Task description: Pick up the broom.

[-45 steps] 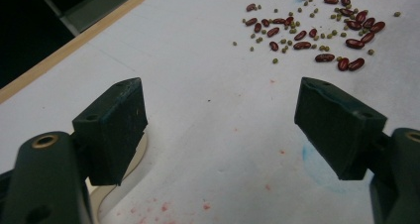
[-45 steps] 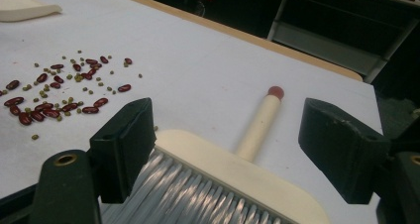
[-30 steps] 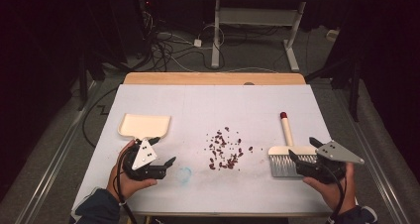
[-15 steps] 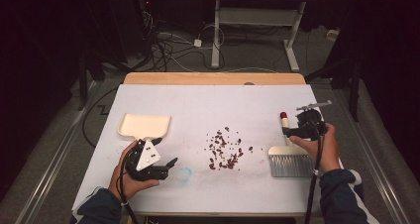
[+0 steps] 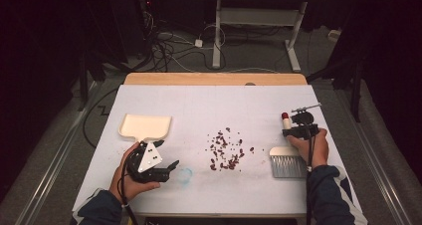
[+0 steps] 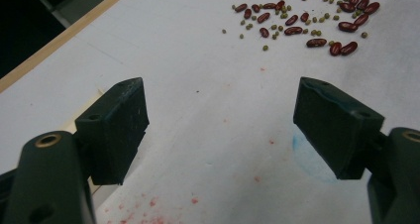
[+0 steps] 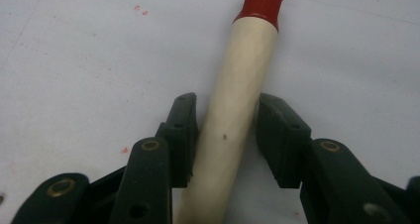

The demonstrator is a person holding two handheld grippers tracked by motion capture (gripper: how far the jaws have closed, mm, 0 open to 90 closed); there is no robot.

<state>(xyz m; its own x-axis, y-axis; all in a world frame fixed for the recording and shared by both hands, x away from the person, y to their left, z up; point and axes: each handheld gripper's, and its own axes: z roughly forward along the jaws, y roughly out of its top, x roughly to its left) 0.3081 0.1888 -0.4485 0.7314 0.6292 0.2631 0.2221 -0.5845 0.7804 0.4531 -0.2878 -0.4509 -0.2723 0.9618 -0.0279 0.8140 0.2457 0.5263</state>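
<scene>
From the high view, a white tabletop runs across the middle of the frame. At lower left, a person's left hand holds the left gripper low over the surface, with a cream dustpan just above it in the frame. A scatter of beans lies at the centre. At right of centre, the right hand holds the right gripper down on the handle of a brush, whose grey bristle head lies toward the lower right and whose red tip points toward the top of the frame.

In the left gripper view, the left gripper has its jaws spread wide with bare tabletop between them. The beans, red ones mixed with small green ones, lie at the upper right of the frame, well apart from the jaws. A faint blue stain marks the surface by the right-hand jaw.

In the right gripper view, the right gripper has just been closing, and its jaws stand on either side of the brush's cream handle. The left-hand jaw touches the handle; the right-hand one is at most a sliver away. The red tip is at the top of the frame.
</scene>
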